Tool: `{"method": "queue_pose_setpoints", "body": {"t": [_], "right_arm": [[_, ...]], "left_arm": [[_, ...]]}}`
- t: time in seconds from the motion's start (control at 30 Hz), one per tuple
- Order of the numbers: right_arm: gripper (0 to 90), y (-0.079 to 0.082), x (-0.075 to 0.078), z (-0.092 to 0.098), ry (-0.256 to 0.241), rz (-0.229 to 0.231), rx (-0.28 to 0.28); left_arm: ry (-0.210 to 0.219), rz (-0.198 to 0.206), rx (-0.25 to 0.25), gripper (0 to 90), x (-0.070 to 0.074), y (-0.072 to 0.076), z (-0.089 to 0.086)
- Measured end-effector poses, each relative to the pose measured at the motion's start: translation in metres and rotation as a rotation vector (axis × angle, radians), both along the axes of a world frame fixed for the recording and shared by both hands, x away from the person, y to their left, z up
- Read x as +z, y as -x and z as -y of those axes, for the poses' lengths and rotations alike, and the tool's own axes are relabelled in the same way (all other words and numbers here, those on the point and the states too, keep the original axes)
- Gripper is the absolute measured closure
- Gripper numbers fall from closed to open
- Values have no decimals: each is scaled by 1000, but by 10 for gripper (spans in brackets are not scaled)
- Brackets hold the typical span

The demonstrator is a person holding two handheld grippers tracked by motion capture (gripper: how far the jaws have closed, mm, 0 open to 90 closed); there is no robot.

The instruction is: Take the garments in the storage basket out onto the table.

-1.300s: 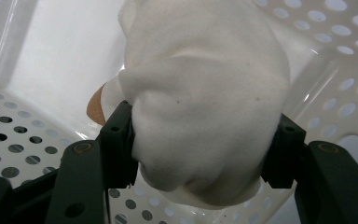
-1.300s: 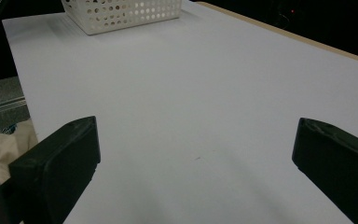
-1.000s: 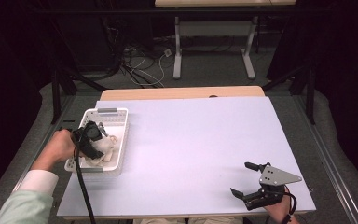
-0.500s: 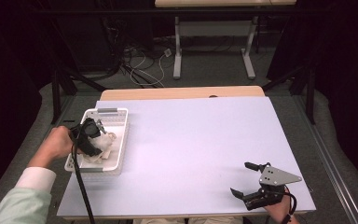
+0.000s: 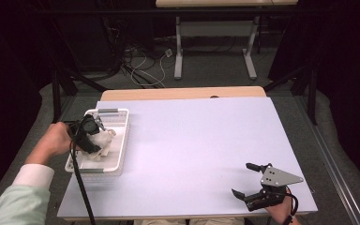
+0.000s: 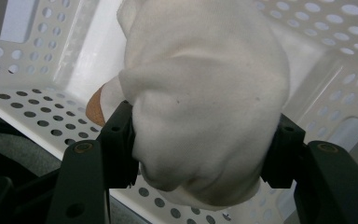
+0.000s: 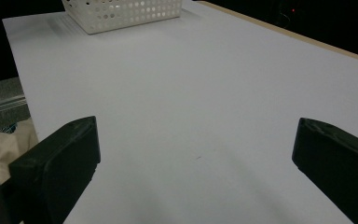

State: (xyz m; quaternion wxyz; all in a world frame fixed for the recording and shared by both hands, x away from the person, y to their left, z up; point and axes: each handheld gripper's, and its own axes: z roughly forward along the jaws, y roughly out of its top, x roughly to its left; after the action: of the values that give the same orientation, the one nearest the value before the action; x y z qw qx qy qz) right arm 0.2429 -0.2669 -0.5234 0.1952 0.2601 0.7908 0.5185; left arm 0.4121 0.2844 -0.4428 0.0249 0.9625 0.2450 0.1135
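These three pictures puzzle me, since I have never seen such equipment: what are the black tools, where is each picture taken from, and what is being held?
A person sits at a pale table and holds a hand tool in each hand; each tool has two black jaws that pinch like tongs. The high view comes from a fixed camera above, looking down. There the left gripper reaches into a white perforated plastic basket at the table's left side, and the right gripper rests near the front right corner.

The other two pictures come from small cameras mounted on the tools. In the left gripper view, the jaws are closed on a bundle of white cloth above the basket's floor; something tan peeks out beside it, which I cannot identify. In the right gripper view, the jaws stand wide apart over bare table, holding nothing.
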Motion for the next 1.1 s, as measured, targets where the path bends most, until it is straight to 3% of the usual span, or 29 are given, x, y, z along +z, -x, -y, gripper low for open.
{"method": "queue_pose_setpoints", "body": {"t": [0.6, 0.7, 1.1], "right_arm": [[4, 0, 0, 0, -1, 1, 0], [4, 0, 0, 0, 2, 2, 0], [4, 0, 0, 0, 1, 1, 2]], "left_arm": [[-14, 13, -32, 415, 16, -5, 4], [4, 16, -34, 415, 19, -6, 4], [-17, 38, -52, 415, 32, -12, 3]]}}
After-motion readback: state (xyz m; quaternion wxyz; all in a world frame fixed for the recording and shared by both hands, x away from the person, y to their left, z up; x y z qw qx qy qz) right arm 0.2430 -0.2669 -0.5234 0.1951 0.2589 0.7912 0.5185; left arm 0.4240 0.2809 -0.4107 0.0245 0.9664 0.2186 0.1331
